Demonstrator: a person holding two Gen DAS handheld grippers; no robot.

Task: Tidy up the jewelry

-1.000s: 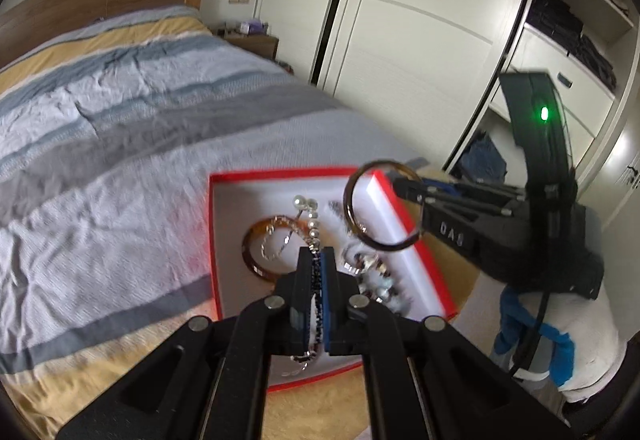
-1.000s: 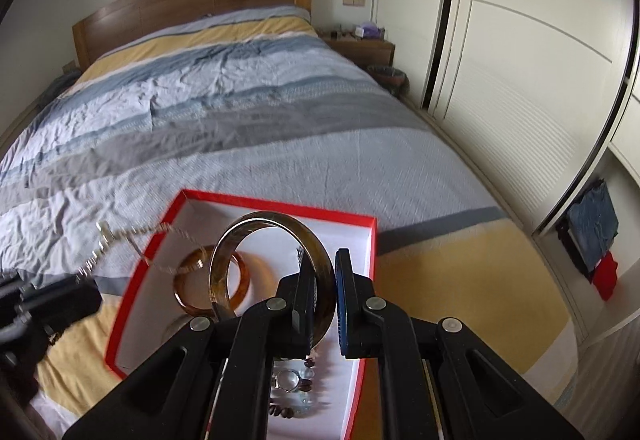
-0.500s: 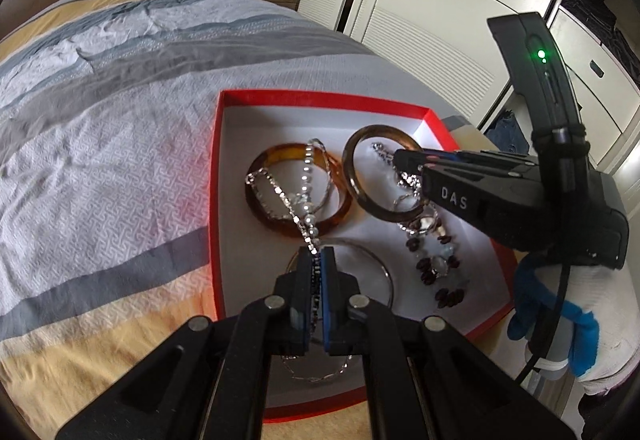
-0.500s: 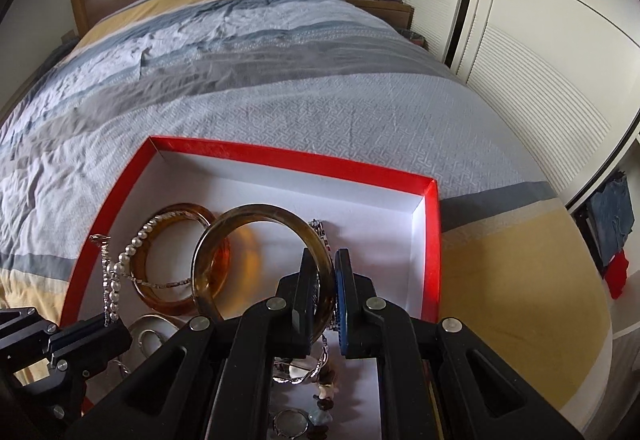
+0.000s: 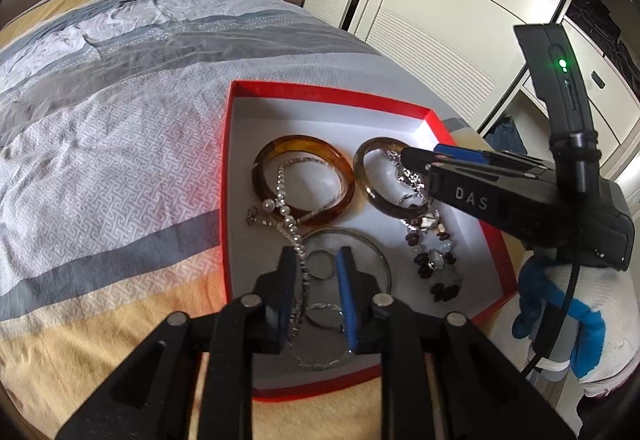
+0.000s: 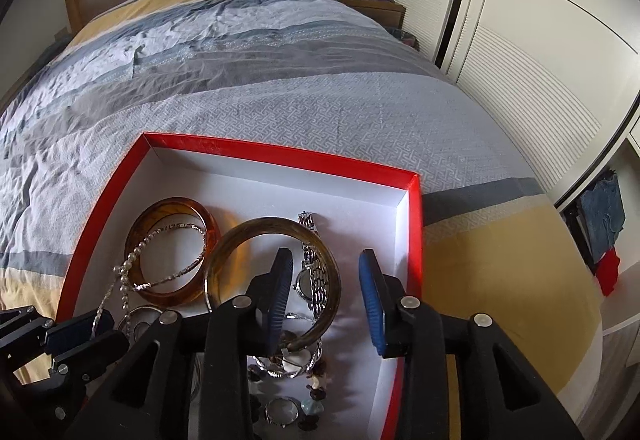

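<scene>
A red box with a white inside (image 5: 332, 94) (image 6: 280, 156) lies on the bed and holds jewelry. An amber bangle (image 5: 280, 150) (image 6: 160, 208) lies at its left, with a pearl and silver chain (image 5: 286, 218) (image 6: 128, 264) draped over it. A darker brown bangle (image 5: 366, 176) (image 6: 240, 236) lies beside it over a silver watch (image 6: 310, 280). My left gripper (image 5: 316, 272) is open above the chain's end and thin silver rings. My right gripper (image 6: 326, 284) (image 5: 416, 158) is open, straddling the brown bangle's near edge.
A dark bead bracelet (image 5: 434, 264) lies in the box's right part. The striped grey and yellow bedspread (image 6: 240, 52) spreads around the box. White wardrobe doors (image 6: 540, 40) stand to the right, a nightstand (image 6: 372, 2) at the back.
Both grippers have come down into the box and opened. The left one let go of the chain, the right one let go of the brown bangle; both now lie in the box.
</scene>
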